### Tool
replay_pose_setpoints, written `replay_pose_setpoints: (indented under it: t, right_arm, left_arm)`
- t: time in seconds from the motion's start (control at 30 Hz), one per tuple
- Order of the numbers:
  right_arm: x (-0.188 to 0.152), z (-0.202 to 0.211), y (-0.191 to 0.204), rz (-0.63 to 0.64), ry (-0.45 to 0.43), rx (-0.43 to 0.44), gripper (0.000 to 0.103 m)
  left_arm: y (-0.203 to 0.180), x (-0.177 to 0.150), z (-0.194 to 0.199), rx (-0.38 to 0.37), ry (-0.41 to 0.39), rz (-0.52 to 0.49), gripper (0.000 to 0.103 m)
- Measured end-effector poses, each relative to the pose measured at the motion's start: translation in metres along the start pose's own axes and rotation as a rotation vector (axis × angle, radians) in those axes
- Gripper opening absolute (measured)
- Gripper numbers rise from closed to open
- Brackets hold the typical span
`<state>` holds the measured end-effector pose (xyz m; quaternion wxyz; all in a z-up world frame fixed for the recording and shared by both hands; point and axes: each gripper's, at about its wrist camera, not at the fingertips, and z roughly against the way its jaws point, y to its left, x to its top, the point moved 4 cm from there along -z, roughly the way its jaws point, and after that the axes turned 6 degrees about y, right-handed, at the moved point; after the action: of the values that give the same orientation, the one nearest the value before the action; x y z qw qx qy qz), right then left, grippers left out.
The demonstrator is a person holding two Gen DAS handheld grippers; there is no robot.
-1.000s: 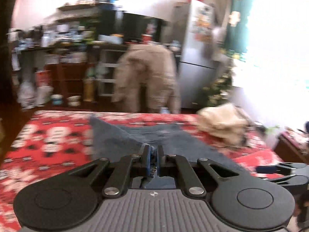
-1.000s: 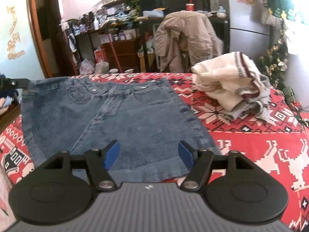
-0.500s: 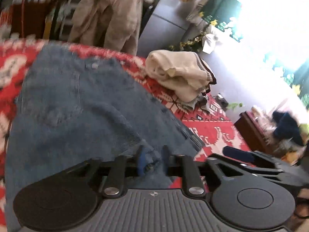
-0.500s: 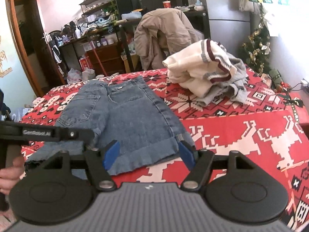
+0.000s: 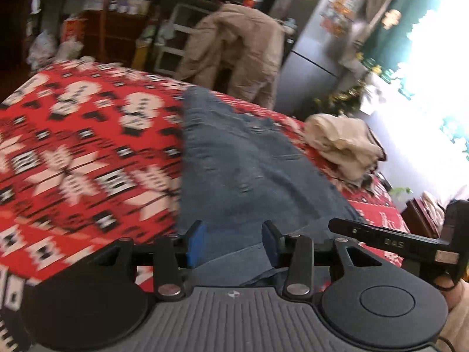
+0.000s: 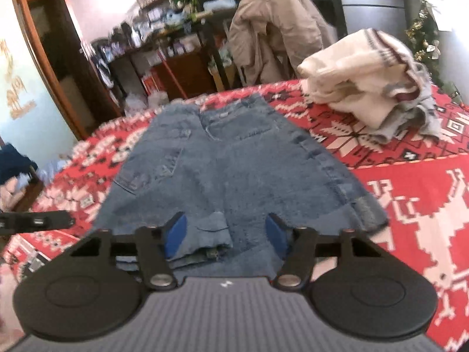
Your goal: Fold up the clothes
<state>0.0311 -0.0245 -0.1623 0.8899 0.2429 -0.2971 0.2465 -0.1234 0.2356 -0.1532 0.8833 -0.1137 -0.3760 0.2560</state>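
Blue denim shorts (image 6: 234, 164) lie folded lengthwise on the red patterned cloth (image 6: 410, 205), waistband at the far end. My right gripper (image 6: 225, 234) sits low over the near hem. Its jaws are closing, and a doubled-up flap of hem lies between them by the left pad without being pinched. In the left wrist view the shorts (image 5: 249, 170) run away from my left gripper (image 5: 233, 245). Its jaws are opening, with the hem edge loose between the blue pads. One finger of the right gripper (image 5: 381, 239) shows at the right there.
A pile of cream and grey knitwear (image 6: 363, 88) sits on the cloth at the far right. Behind the bed are a chair draped with a beige jacket (image 6: 275, 29), cluttered shelves and a fridge (image 5: 319, 44). The left gripper's finger (image 6: 35, 223) shows at the left edge.
The left jaws, shut on denim a second ago, have parted and let the hem go. The right jaws have narrowed and come down over the hem. The shorts now lie narrower, folded over.
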Motion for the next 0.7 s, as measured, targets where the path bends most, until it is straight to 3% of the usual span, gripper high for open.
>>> replay_pose_setpoints:
  t: [0.13,0.17,0.2,0.43,0.47,0.53,0.7]
  right_arm:
    - [-0.001,-0.024,0.004,0.005,0.068,0.009,0.04]
    - [-0.001,-0.026,0.004,-0.007,0.072,0.019,0.025]
    - [-0.001,-0.027,0.005,-0.025,0.081,0.036,0.018]
    - [-0.002,-0.03,-0.001,-0.123,0.066,0.053,0.023]
    - [-0.003,-0.03,-0.001,-0.124,0.068,0.053,0.014]
    - [0.0,-0.025,0.002,-0.092,0.052,0.042,0.007]
    - [0.02,0.006,0.012,-0.023,-0.022,0.028,0.006]
  left_arm:
    - [0.024,-0.01,0.009,0.026,0.008,0.056,0.042]
    - [0.027,-0.012,0.009,0.033,0.009,0.065,0.042]
    - [0.03,-0.013,0.009,0.041,0.009,0.073,0.042]
    - [0.034,-0.012,0.006,0.025,0.018,0.089,0.04]
    - [0.031,-0.012,0.006,0.031,0.018,0.068,0.04]
    - [0.025,-0.013,0.007,0.04,0.016,0.032,0.04]
    - [0.019,-0.014,0.011,0.025,0.008,0.009,0.04]
